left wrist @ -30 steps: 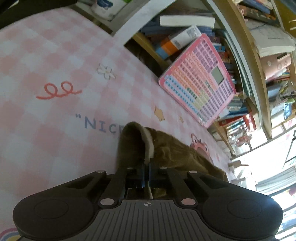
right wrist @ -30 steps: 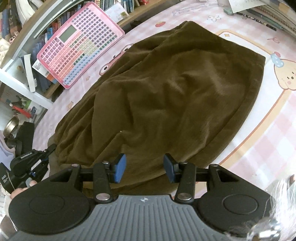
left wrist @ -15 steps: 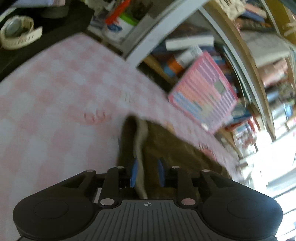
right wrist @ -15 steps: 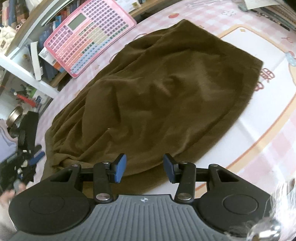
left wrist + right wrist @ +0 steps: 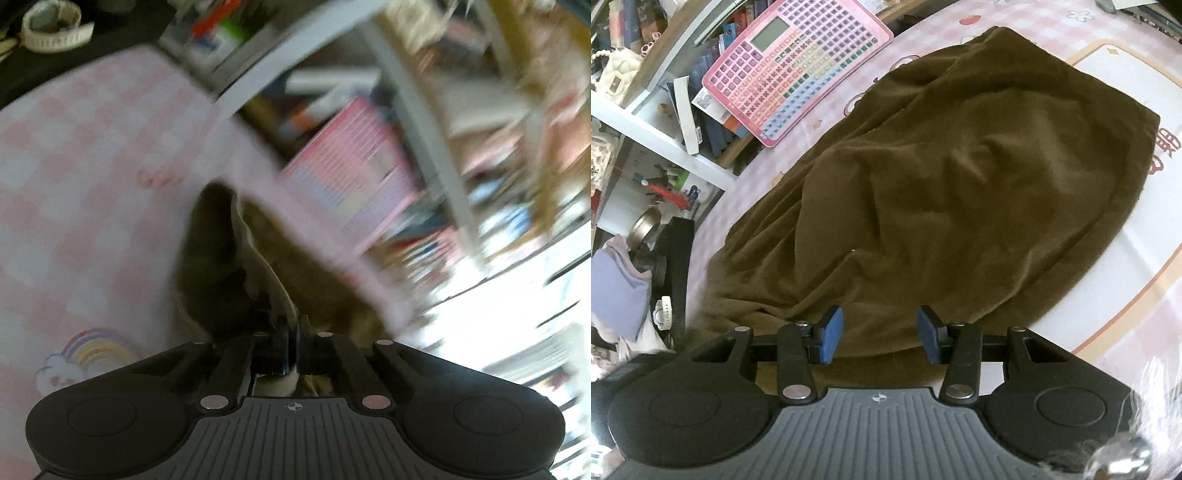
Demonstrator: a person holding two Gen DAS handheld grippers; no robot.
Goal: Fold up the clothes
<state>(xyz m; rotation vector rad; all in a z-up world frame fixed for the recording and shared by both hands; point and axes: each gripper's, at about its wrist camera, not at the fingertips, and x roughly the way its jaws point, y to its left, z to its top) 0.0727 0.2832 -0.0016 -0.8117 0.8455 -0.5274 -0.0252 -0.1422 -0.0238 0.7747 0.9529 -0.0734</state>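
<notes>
Lifted and swung since the earlier frame: left gripper (image 5: 293, 332), clamped on brown garment's (image 5: 942, 177) edge; right gripper (image 5: 881, 334) gaping, empty. Spread across pink mat (image 5: 1126, 288); folding barely begun.

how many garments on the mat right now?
1. A brown garment spread across the pink checked mat; the left gripper is shut on one edge of it. More could be hidden beyond the frame.

No readable text or labels.
</notes>
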